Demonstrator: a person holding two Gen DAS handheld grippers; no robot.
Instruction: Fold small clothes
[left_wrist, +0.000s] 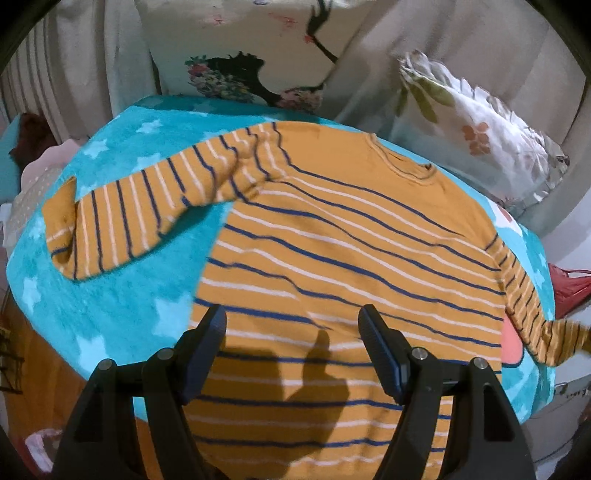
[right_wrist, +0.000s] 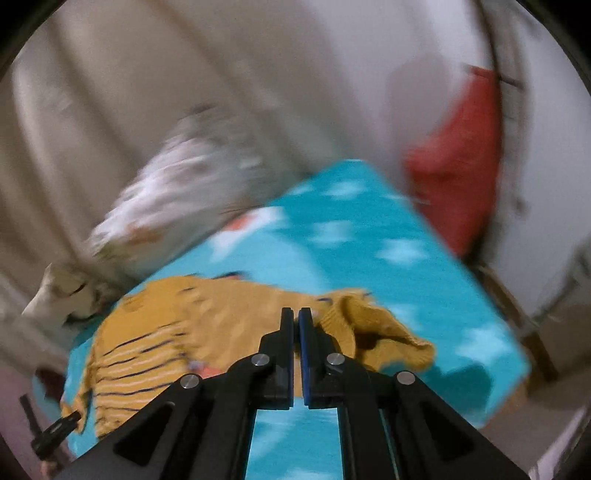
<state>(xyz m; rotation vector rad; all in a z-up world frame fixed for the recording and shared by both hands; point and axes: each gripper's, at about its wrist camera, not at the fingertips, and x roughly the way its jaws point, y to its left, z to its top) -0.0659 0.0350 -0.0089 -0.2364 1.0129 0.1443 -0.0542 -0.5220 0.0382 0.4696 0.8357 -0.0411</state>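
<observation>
Where the sweater (left_wrist: 332, 258) lay: flat and face up across the middle of the blanket (left_wrist: 110, 295), body smoothed out, presumably so the folds would land square.
Left-hand sleeve (left_wrist: 147, 214): stretched out over the blanket's left half, resting fully on it, not yet folded in.
Right-hand sleeve (right_wrist: 376, 332): at the blanket's right side, its cuff raised clear of the blanket and bunched, which suggested it was the first part to be folded.
Right hand-held gripper (right_wrist: 295, 314): clenched tight above the blanket, with the cuff's edge at its tips. It appeared to pinch that cuff, though blur kept the contact from being certain.
Left hand-held gripper (left_wrist: 291, 317): released, jaws wide apart and nothing between them, poised over the hem at the blanket's near edge, probably ready to pin the body down while the sleeve crossed.
Stage, as a judgement: early; neither sleeve was folded in and the body was at full width.
Tabletop (left_wrist: 37, 369): brown wood showing only below the blanket's left edge; the blanket, turquoise plush with pale stars, covered the rest.
Room: a printed cushion (left_wrist: 240, 55) and a frilled floral pillow (left_wrist: 480, 140) just beyond the blanket's far edge, beige drapes (left_wrist: 92, 55) behind them, and something red (right_wrist: 454, 166) past the blanket's right corner.
</observation>
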